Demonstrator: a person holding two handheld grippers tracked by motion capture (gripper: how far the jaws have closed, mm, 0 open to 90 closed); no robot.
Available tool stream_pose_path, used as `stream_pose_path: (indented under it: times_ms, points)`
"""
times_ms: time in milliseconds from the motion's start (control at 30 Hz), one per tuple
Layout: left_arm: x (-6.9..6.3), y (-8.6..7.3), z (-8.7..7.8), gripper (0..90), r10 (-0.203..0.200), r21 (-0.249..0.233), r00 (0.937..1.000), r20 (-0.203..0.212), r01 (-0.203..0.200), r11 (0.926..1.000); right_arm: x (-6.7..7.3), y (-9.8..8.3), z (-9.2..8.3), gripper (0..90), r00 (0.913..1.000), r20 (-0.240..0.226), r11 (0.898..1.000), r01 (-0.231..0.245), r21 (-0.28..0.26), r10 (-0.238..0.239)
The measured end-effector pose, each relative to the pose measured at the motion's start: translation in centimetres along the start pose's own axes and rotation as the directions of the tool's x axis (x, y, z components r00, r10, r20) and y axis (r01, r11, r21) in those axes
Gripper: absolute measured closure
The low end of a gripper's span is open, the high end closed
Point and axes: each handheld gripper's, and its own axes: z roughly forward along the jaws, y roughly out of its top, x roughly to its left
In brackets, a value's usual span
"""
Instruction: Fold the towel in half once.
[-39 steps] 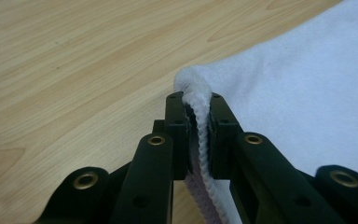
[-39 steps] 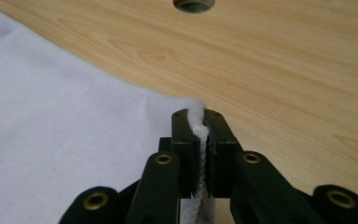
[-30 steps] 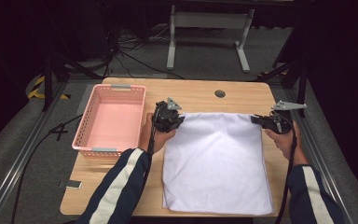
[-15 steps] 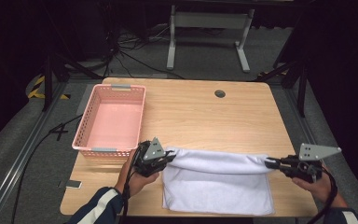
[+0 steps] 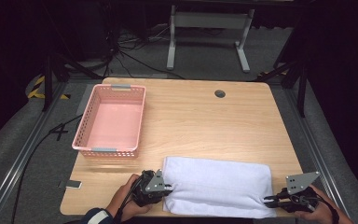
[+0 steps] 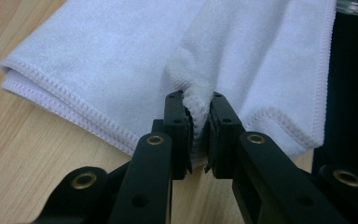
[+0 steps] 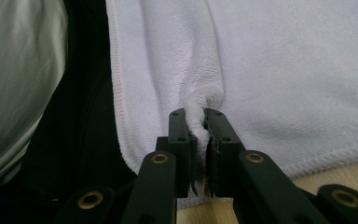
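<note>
Pink basket (image 5: pixel 109 119) sits at left of the bench (image 5: pixel 205 116). Left tool (image 5: pixel 167 187) pinches the left corner of the white towel (image 5: pixel 216 186), which lies folded along the lower centre of the frame. Right tool (image 5: pixel 266 200) at lower right pinches the towel's right corner, jaws narrow on cloth.

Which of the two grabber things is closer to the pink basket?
The left gripper, pinching the white towel at its left end. It sits just below the pink basket; the right gripper holds the towel's far right corner.
</note>
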Motion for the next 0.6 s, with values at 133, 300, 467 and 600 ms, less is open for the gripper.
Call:
stream_pose_path:
  times_ms: [133, 300, 467, 600]
  points:
    - [1.4, 0.6, 0.7, 80.9, -0.016, 0.015, 0.9988, -0.047, 0.017, 0.9998, -0.8, 0.3, 0.5, 82.4, 0.9993, 0.038, 1.0, -0.004, -0.007, 0.005]
    - [3.6, 1.6, 1.2, 81.2, -0.047, 0.018, 0.9891, -0.14, 0.05, 0.9986, -2.5, 1.3, 0.9, 82.8, 0.9882, 0.148, 0.999, -0.033, -0.036, 0.038]
    - [2.9, 2.4, -1.6, 81.4, -0.041, -0.117, 0.9883, -0.147, 0.024, 0.9929, -2.4, 1.8, -0.7, 82.2, 0.9837, 0.179, 0.99, 0.005, -0.139, 0.02]
    - [0.8, 2.1, -3.5, 80.1, -0.028, -0.2, 0.9914, -0.127, 0.002, 0.9798, -1.1, 1.2, -2.3, 79.8, 0.9795, 0.201, 0.987, 0.032, -0.156, 0.0]
